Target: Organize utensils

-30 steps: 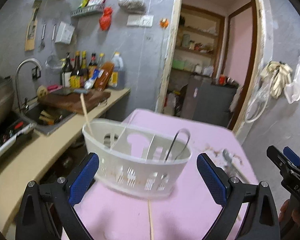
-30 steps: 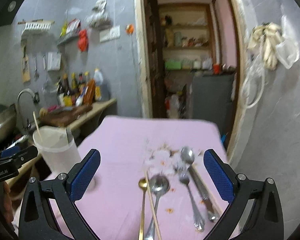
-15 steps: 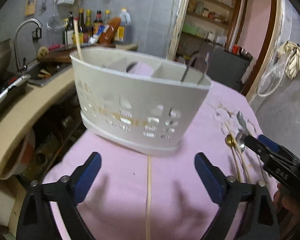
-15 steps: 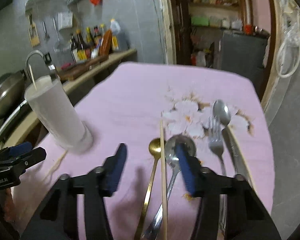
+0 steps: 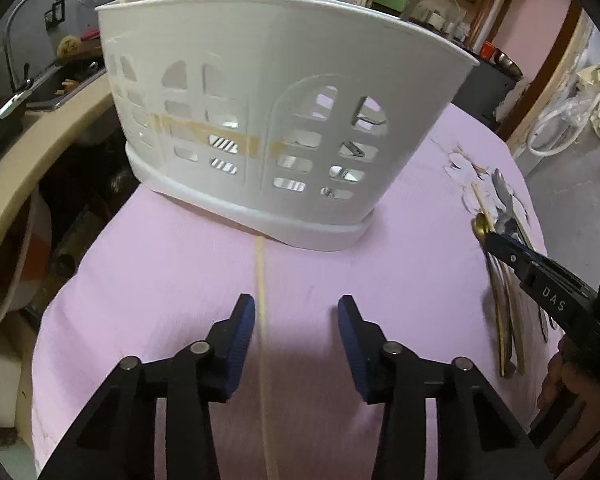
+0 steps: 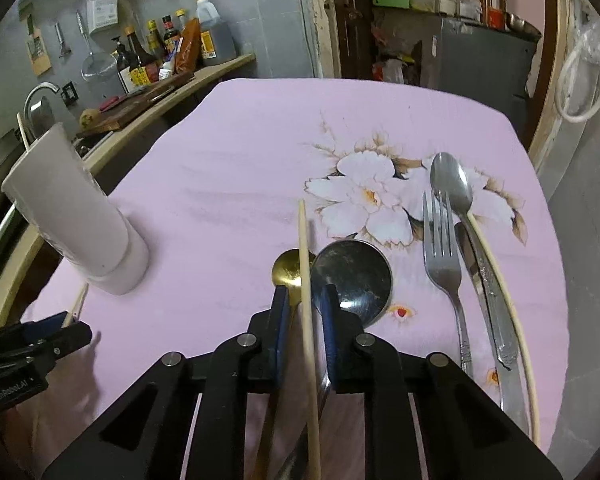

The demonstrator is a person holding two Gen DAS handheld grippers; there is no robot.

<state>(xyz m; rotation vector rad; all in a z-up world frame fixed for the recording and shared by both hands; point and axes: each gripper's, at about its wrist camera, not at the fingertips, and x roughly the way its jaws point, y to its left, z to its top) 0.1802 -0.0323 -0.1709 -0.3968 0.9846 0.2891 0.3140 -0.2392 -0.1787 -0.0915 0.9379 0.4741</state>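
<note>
The left hand-held gripper is closing around a chopstick, pads apart; the right hand-held gripper is closing around another chopstick on the bench.

The utensil caddy stands on the tablecloth, a chopstick lying before it. Right of it lie a fork and spoons.

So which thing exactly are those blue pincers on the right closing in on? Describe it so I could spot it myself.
Start at the white flower print on the pink tablecloth; just in front of it lie a small gold spoon and a big dark round spoon. Across them lies a pale wooden chopstick, between the right gripper's closing jaws. It is the only straight wooden stick there; its neighbours are metal.
</note>
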